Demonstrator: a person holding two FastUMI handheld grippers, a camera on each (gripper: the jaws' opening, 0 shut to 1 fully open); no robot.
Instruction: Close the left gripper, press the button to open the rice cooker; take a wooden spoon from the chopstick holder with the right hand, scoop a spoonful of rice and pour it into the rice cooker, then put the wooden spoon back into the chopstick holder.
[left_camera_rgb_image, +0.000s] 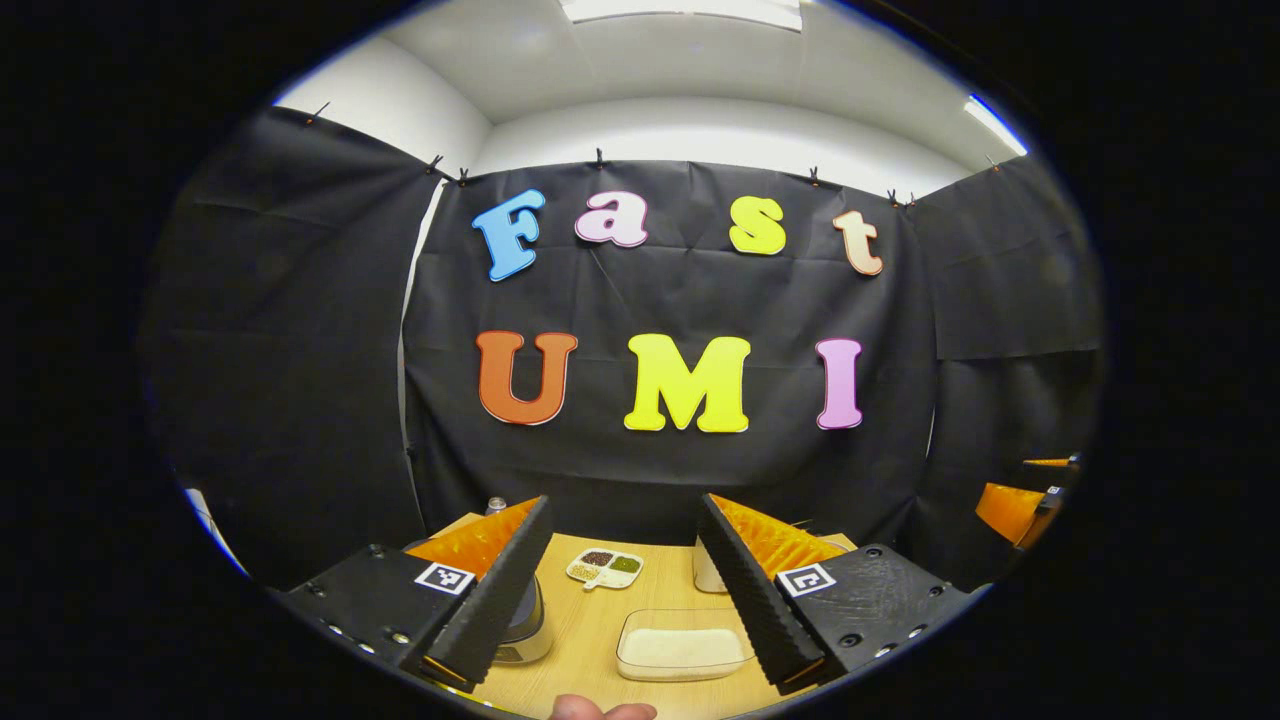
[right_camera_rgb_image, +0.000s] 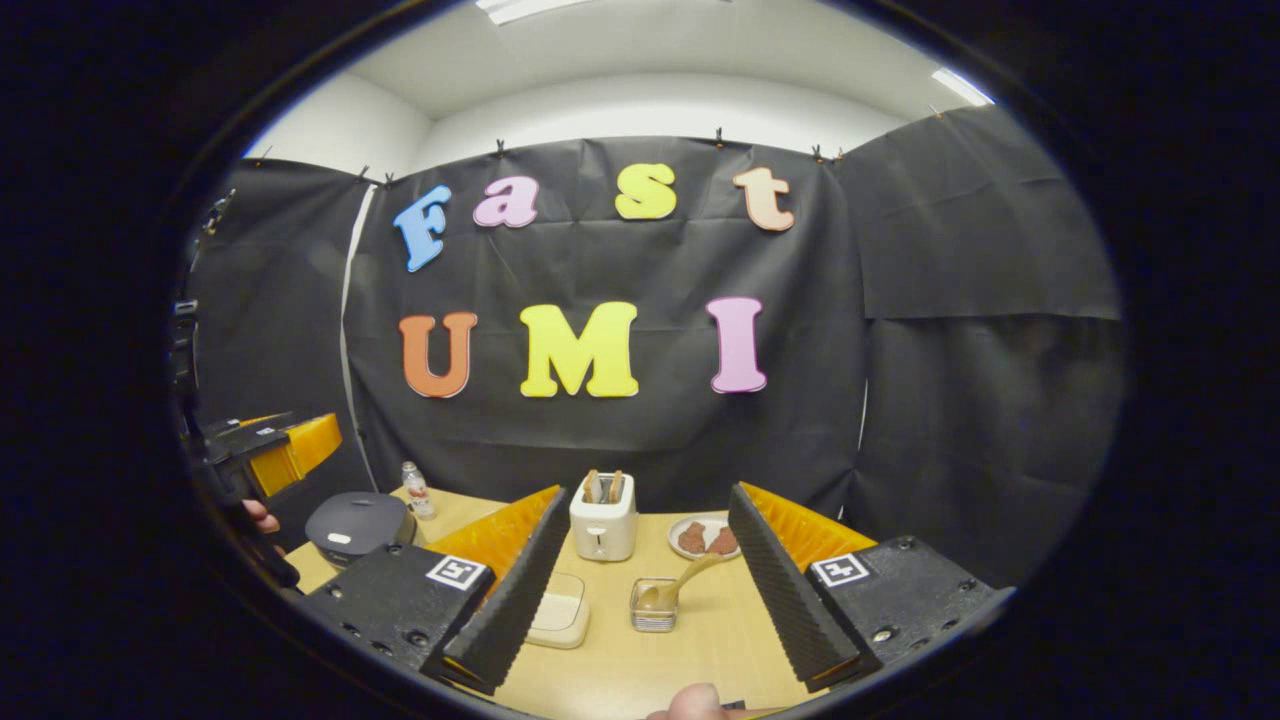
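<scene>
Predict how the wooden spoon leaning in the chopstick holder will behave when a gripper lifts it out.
The wooden spoon looks rigid, so it probably won't flex. It leans loosely in the small chopstick holder, so it should slide out easily, though the light-looking holder might tip or drag. Its smooth, slim handle could pivot between the fingers.

The domed rice cooker was dark grey; the boxy toaster cream; the light wooden table pale tan; the round plate white.

Matt wooden table, glossy plastic rice cooker (clear-walled chopstick holder), wooden spoon.
</scene>
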